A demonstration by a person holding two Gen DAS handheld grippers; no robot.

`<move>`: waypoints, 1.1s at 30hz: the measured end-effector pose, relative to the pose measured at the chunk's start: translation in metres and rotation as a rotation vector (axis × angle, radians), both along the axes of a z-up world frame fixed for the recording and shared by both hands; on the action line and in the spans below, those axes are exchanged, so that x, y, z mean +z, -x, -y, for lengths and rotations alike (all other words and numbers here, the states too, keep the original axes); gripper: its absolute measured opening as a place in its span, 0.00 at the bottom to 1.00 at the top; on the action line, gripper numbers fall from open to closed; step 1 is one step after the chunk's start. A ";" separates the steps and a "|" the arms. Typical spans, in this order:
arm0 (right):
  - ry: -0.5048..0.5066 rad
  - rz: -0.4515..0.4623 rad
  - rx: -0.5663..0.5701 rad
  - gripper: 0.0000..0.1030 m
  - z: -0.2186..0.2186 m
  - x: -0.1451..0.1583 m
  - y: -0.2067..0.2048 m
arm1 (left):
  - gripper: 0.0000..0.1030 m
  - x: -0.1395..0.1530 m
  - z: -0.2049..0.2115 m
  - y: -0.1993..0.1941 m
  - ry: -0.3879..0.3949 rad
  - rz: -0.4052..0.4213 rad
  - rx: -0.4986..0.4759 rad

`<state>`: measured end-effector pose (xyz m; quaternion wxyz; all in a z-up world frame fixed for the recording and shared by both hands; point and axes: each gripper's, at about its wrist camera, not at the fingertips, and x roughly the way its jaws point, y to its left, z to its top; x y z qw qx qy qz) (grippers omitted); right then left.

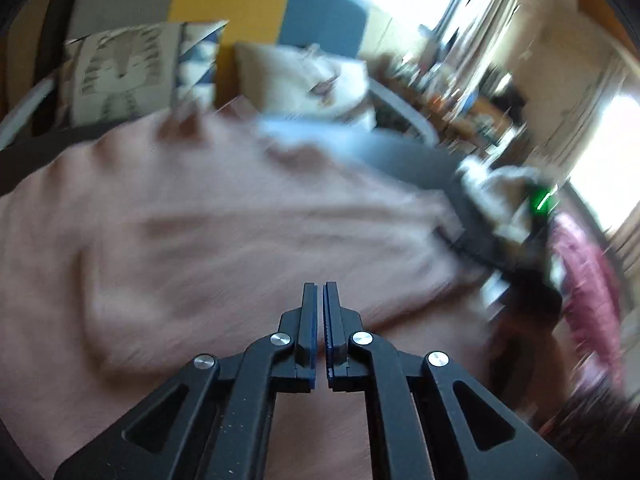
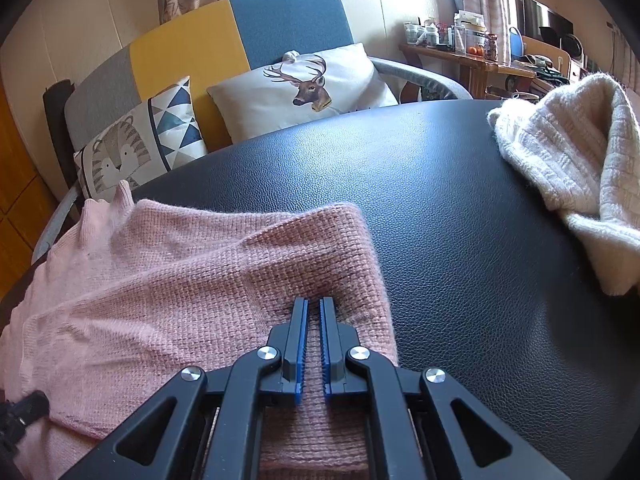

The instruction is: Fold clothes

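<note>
Pink sweater (image 2: 168,280) fills the lower left of the right view, on the black table (image 2: 460,208). Our right gripper (image 2: 314,304) sits nearly closed on its ribbed edge (seemingly pinching knit); left gripper (image 1: 320,286) is closed, empty, blurred. We'd keep that pinch firm.

Two knitted garments are counted on the black table (image 2: 460,200): one pink sweater (image 2: 192,280) at near left and one cream sweater (image 2: 568,160) at far right. Three cushions are counted on the sofa (image 2: 288,20) beyond: tiger (image 2: 116,156), triangle-patterned (image 2: 176,116) and deer (image 2: 304,88).
</note>
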<state>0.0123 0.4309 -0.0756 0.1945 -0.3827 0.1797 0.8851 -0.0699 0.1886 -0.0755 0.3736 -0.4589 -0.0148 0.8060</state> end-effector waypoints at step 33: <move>0.005 -0.005 -0.002 0.03 0.003 0.000 0.000 | 0.05 0.020 -0.028 -0.010 -0.112 0.034 -0.046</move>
